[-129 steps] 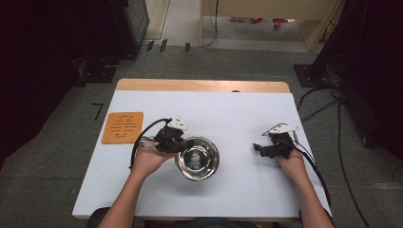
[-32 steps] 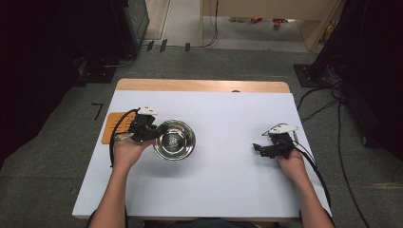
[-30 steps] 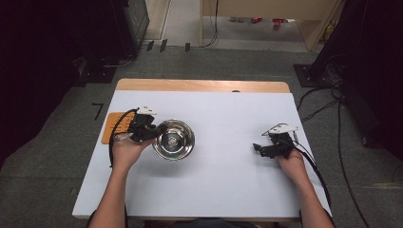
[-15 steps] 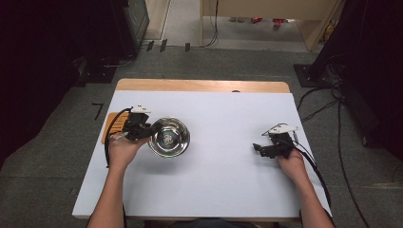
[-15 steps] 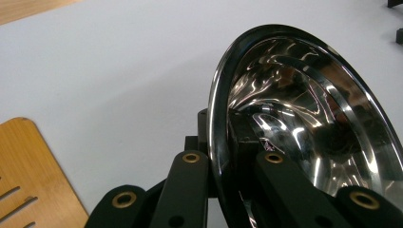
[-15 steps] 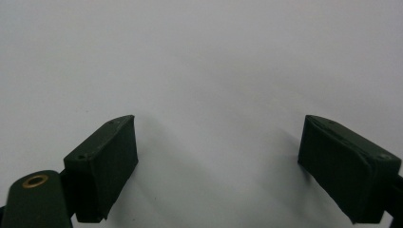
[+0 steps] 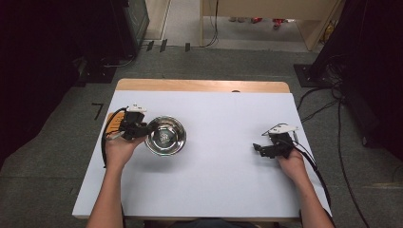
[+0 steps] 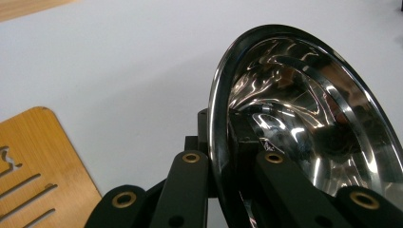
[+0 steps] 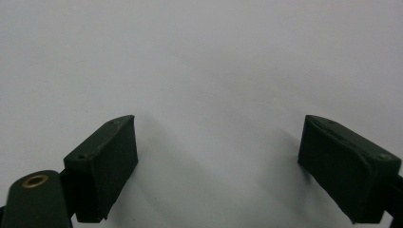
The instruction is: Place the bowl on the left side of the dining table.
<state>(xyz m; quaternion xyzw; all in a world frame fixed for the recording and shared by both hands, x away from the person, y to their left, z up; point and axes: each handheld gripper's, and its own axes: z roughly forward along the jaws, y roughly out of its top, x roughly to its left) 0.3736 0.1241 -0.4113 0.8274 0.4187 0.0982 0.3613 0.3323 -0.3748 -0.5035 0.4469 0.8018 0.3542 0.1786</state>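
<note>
Item: round polished steel bowl [image 7: 165,136], rim clamped in left gripper [image 7: 138,127]; carry level, lower squarely onto slotted bamboo trivet [image 8: 33,161]. Right gripper [image 9: 216,166] spread apart, empty

Only readable mark: a "7" [image 7: 97,110] on the grey floor, off the bench's left edge, outboard of the left gripper's fingers. The wooden board [image 8: 33,161] beside those fingers has cut-out slots, not legible as text. Small sticker reflected in the steel bowl [image 8: 304,123]: too small to read.
</note>
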